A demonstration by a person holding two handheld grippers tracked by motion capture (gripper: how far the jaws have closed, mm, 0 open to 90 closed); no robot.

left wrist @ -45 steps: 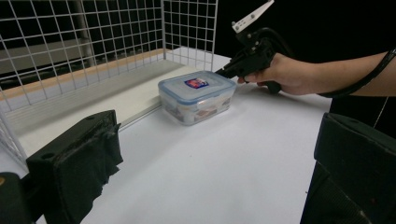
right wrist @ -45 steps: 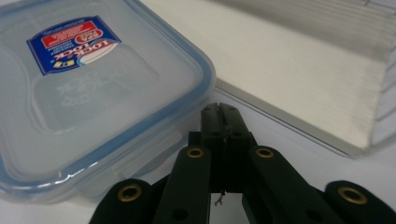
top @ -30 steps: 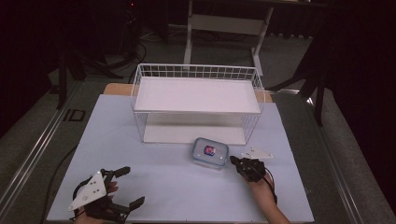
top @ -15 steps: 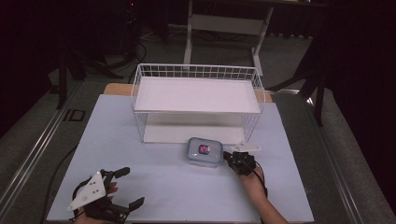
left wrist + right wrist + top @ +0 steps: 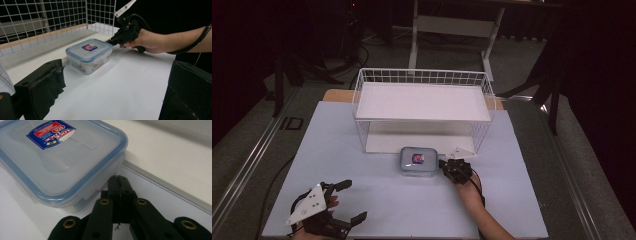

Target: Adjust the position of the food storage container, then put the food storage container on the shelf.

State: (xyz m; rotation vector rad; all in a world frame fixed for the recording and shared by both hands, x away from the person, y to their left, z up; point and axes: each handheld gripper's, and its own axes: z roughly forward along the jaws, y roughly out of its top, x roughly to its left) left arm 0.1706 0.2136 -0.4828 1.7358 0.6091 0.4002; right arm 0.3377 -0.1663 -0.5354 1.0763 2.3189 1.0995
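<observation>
A small clear container (image 5: 417, 161) with a blue-rimmed lid was seen on the white tabletop (image 5: 412, 210), just in front of the lower shelf of a white wire rack (image 5: 422, 100). The right tongs (image 5: 447, 167) were pressed, jaws closed together with nothing between them, against the container's right side, near a lid latch; in the right gripper view the closed tips (image 5: 117, 180) were seen touching the box at its lower edge. The step in hand was judged to be a push, by which the container was being nudged toward the rack's lower shelf. For the next move, steady contact low on the side wall would be called for, so that the box is slid and not tipped or turned. The left tongs (image 5: 354, 202) were held wide open and empty at the near left of the tabletop, well apart from the container.
</observation>
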